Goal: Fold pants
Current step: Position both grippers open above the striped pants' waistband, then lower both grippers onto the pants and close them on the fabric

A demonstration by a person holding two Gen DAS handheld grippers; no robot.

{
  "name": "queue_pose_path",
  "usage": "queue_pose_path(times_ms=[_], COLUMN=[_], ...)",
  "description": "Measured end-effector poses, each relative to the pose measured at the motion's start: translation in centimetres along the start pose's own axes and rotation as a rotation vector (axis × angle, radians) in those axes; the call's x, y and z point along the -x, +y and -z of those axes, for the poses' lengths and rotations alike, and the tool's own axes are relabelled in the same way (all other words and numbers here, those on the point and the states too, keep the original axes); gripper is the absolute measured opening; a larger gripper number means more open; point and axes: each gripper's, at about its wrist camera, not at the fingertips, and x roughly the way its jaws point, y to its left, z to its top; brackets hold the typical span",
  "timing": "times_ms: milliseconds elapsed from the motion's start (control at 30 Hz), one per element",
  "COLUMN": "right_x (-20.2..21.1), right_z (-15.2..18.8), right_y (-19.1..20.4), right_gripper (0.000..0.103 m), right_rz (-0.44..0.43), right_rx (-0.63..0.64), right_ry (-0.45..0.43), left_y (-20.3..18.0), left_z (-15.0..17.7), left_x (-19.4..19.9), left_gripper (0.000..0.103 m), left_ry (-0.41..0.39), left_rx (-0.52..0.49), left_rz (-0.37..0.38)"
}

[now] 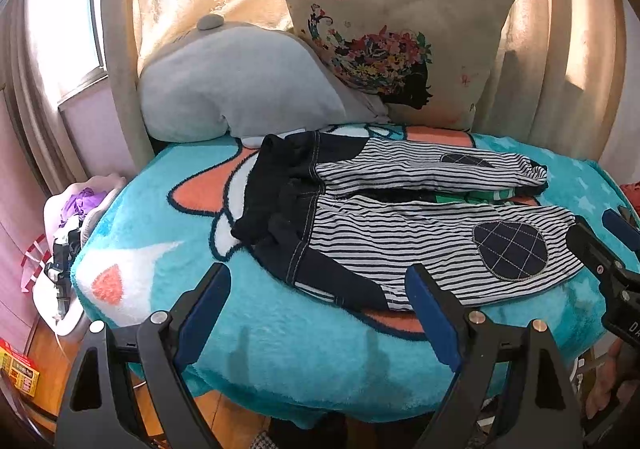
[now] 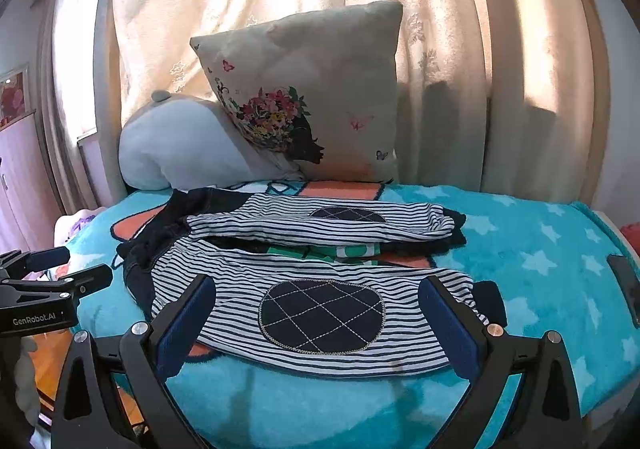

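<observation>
Small striped pants (image 1: 400, 233) with a navy waistband and quilted navy knee patches lie flat on a teal blanket (image 1: 280, 349), waist to the left and both legs running right. My left gripper (image 1: 320, 289) hovers open at the near edge of the hip, with nothing pinched. In the same view my right gripper (image 1: 600, 227) shows by the near leg's cuff. In the right wrist view the pants (image 2: 320, 241) fill the middle. My right gripper (image 2: 318, 297) stands open, its fingers straddling the near knee patch without pressing it. The left gripper (image 2: 86, 267) shows at the left edge.
A butterfly-print pillow (image 1: 400, 41) and a grey plush cushion (image 1: 240, 89) lean against the curtain behind the pants. A basket of clothes (image 1: 76, 217) sits past the blanket's left edge. A dark flat object (image 2: 626, 289) lies at the far right. A hand (image 1: 612, 381) holds the right gripper.
</observation>
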Motion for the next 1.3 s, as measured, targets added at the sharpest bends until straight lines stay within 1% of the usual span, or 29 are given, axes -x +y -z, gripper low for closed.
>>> queue_pose_path(times_ms=[400,600,700,833,867,900,967,1000,1100,1167,1233,1300], right_x=[-1.8,-2.5,-2.1,-0.5,-0.4,-0.5,-1.6,-2.5,-4.8,-6.5,-9.0,-11.5], right_z=[0.6,0.0,-1.0,-3.6,-4.6,-5.5,-7.3,-8.4,-10.7,-11.7,-12.7,-13.0], right_y=[-1.1,-2.2,-2.9,-3.9,-4.2,-4.3,-5.2,-6.0,-8.2,-8.9,-9.5,-9.1], right_gripper=[0.103,0.103,0.103,0.103,0.103,0.103,0.103,0.103,0.103,0.103,0.102,0.102], right_rz=[-0.004,0.015,0.05,0.112,0.119,0.111,0.05,-0.001,-0.115,-0.133,-0.164,-0.178], right_rx=[-0.025,-0.033,-0.023,0.031,0.059,0.078,0.106,0.103,0.062,0.066,0.083,0.1], right_ry=[0.036,0.033,-0.005,-0.103,-0.109,-0.096,-0.015,0.034,0.099,0.13,0.181,0.237], left_y=[-1.2,-1.5,-1.3,0.2,0.8,1.3,2.1,2.2,2.2,1.5,0.8,0.0], left_z=[-0.1,-0.4,-0.9,-3.2,-4.1,-5.0,-6.8,-7.6,-10.5,-12.2,-13.2,-14.1], left_x=[-2.1,-3.4,-3.7,-3.6,-3.6,-3.6,-3.8,-4.0,-5.4,-7.1,-8.9,-11.1], left_gripper=[0.088,0.088,0.088,0.089,0.089,0.089,0.089,0.089,0.089,0.089,0.089,0.089], left_ry=[0.055,0.081,0.082,0.065,0.06,0.058,0.052,0.049,0.056,0.069,0.081,0.119], left_rx=[-0.013,-0.021,-0.023,-0.016,-0.015,-0.017,-0.038,-0.05,-0.1,-0.156,-0.196,-0.217], left_rz=[0.002,0.004,0.005,0.057,0.077,0.092,0.108,0.108,0.102,0.128,0.145,0.173])
